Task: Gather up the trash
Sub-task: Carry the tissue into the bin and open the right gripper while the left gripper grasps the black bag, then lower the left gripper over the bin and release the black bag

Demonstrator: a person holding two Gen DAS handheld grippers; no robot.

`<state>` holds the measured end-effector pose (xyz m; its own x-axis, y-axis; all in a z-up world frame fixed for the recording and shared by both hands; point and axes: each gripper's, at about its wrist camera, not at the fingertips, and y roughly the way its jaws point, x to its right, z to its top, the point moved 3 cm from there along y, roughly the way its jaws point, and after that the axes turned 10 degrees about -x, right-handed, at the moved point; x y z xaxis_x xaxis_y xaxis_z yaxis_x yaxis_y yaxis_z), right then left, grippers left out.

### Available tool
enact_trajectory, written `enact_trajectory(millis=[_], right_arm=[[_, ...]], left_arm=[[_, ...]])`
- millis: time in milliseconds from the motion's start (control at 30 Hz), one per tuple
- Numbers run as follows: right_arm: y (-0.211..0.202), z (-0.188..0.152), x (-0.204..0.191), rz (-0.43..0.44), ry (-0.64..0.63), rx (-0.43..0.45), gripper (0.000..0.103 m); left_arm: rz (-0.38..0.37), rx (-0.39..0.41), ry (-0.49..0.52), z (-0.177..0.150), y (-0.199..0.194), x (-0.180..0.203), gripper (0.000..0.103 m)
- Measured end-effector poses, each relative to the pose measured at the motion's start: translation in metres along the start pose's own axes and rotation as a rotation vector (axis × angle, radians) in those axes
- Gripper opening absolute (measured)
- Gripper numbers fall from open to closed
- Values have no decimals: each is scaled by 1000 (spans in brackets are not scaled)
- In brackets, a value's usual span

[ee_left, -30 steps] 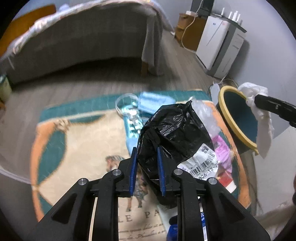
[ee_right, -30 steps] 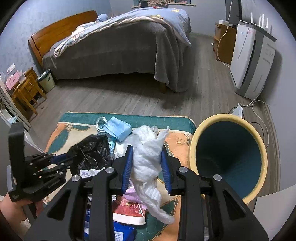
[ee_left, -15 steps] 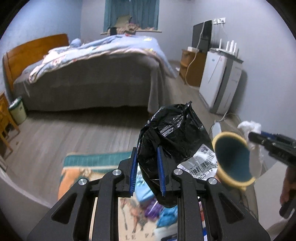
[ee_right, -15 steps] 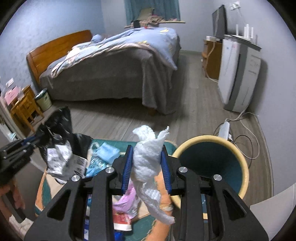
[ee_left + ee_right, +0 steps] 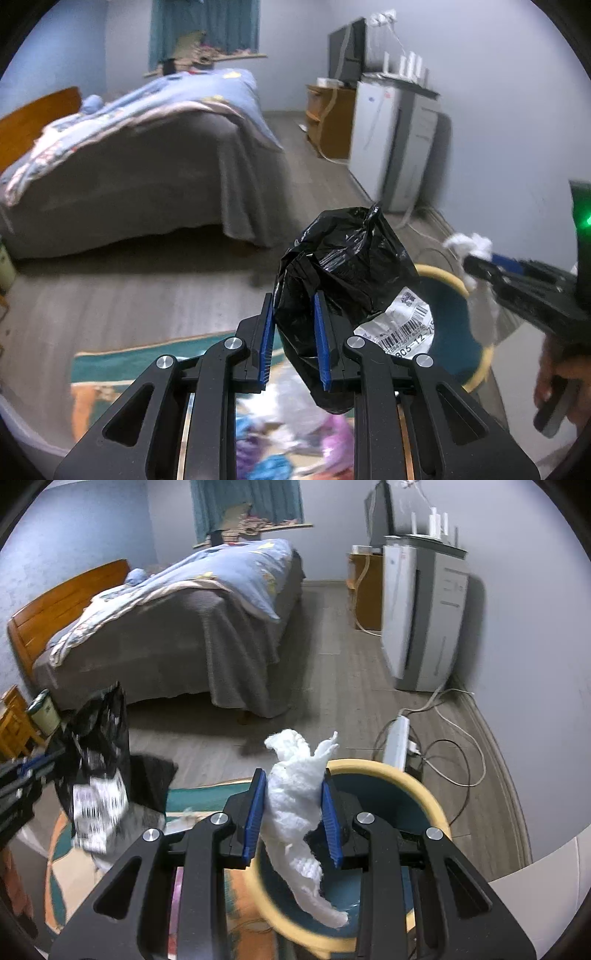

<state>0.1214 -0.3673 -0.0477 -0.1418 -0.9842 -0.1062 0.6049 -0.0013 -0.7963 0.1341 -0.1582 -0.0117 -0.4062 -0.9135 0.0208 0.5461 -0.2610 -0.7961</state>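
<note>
A black bag point(image 5: 347, 273) with a white barcode label point(image 5: 406, 326), a white tissue point(image 5: 295, 812), a teal bin point(image 5: 388, 801) (yellow rim), blue-padded black grippers.

Two grippers are showing: the left gripper point(image 5: 293, 332) at six o'clock of its own view, the right gripper point(image 5: 292, 812) at six o'clock of its own. One black plastic bag point(image 5: 343, 266) with one barcode label point(image 5: 404, 328) is sitting at center. One white tissue wad point(image 5: 295, 812) is hanging at six o'clock. One yellow-rimmed bin point(image 5: 391, 775) is standing at five o'clock. One bed point(image 5: 177, 627) is lying at ten o'clock, one white appliance point(image 5: 421, 613) at two o'clock, one rug point(image 5: 122, 365) at seven o'clock. The litter pieces on it are blurring beyond counting.
</note>
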Motion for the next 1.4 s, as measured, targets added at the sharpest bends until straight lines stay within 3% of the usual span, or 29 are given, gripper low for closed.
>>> enact_trajectory(millis=[267, 400, 567, 700, 767, 967, 1233, 1400], right_arm=[[27, -7, 49, -51, 102, -65, 29], [34, -11, 63, -56, 136, -88, 29], [38, -19, 73, -62, 133, -106, 29], [41, -22, 82, -61, 152, -109, 32], [41, -23, 85, -68, 154, -111, 38], [41, -24, 86, -71, 168, -115, 62], [33, -22, 81, -72, 172, -96, 98], [32, -19, 62, -84, 144, -109, 98]], left_arm=[[-71, -44, 119, -7, 41, 63, 22], [-59, -78, 183, -15, 62, 84, 22], [-101, -112, 188, -19, 83, 99, 22], [-102, -129, 202, -22, 98, 110, 41], [-92, -130, 220, -23, 100, 113, 59], [-82, -107, 232, -27, 90, 107, 75], [-50, -76, 208, -24, 75, 89, 86], [-31, -45, 205, -23, 59, 72, 95]])
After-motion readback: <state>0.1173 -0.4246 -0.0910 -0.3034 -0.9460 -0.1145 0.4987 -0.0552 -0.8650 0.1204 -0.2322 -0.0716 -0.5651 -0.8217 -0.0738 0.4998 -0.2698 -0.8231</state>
